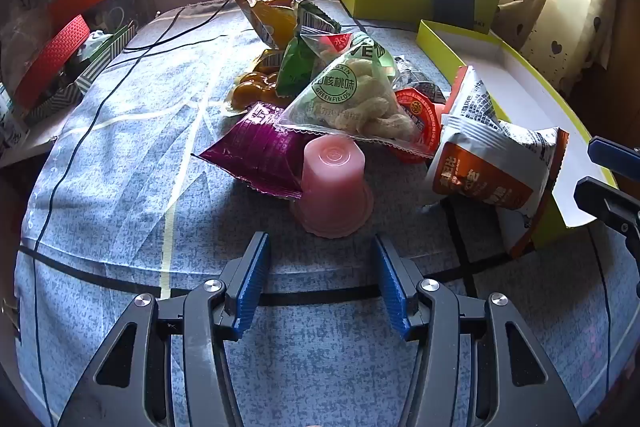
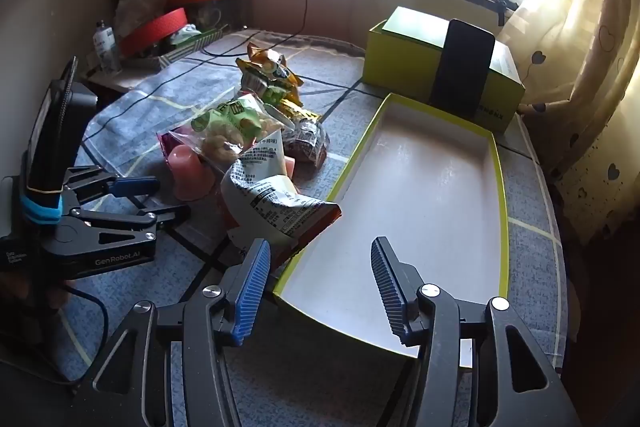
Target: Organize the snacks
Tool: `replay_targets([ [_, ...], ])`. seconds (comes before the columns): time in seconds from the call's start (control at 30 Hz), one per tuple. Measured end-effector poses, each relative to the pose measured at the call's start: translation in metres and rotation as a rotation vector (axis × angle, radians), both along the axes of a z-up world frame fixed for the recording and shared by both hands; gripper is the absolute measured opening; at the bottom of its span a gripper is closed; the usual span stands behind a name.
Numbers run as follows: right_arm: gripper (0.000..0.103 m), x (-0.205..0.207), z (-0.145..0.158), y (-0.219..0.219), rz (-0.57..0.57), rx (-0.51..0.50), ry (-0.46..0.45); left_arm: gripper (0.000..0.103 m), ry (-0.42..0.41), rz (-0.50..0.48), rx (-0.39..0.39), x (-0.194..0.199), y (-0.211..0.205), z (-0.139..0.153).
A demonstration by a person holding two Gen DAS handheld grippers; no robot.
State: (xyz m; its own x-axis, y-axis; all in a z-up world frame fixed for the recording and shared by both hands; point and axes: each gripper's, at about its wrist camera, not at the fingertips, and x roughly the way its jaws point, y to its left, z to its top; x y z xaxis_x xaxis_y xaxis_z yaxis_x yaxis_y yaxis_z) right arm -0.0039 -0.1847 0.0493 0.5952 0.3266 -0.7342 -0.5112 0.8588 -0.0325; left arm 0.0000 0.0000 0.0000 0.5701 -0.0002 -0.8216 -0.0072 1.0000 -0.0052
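While both sets of jaws stand apart and hold nothing, the left gripper (image 1: 320,283) faces an upturned pink jelly cup (image 1: 333,187) on the table (image 1: 120,147). The right gripper (image 2: 318,287) hangs over the near end of the yellow-rimmed tray (image 2: 502,187); a white-and-orange snack bag (image 2: 276,203) leans on its edge, the snack pile (image 2: 256,115) just beyond.

Left gripper (image 1: 320,283) and right gripper (image 2: 320,283) match: black angular linkages, silver screws, ribbed blue pads (image 1: 252,283). In the right view, at nine o'clock, the left body reads "GenRobot.AI", with a blue band and black cable.
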Motion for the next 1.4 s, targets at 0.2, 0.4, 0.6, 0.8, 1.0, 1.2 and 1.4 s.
replay_targets([
  [0.2,0.052,0.0000,-0.0001,-0.0002,0.000,-0.004,-0.001,0.053,-0.001,0.000,-0.002,0.0001,0.0000,0.0000],
  [0.4,0.052,-0.0002,0.0012,-0.0003,0.002,-0.006,0.000,0.053,-0.004,0.001,-0.002,-0.0003,-0.0002,-0.0001],
  [0.6,0.053,0.0000,0.0013,0.0002,0.004,-0.011,0.003,0.053,-0.003,0.000,-0.005,0.0002,-0.0001,0.0001],
  [0.8,0.053,-0.0006,-0.0027,0.0033,0.010,-0.026,0.012,0.054,-0.006,0.001,-0.006,0.0000,0.0001,0.0000],
  [1.0,0.053,-0.0007,-0.0029,0.0031,0.011,-0.026,0.013,0.054,-0.007,0.002,-0.007,0.0037,0.0003,0.0007],
  [1.2,0.054,-0.0008,-0.0032,0.0032,0.010,-0.026,0.013,0.054,-0.007,0.002,-0.008,0.0031,0.0009,0.0006],
  [1.4,0.054,-0.0007,-0.0033,0.0031,0.010,-0.026,0.013,0.054,-0.007,0.002,-0.011,0.0033,0.0011,0.0007],
])
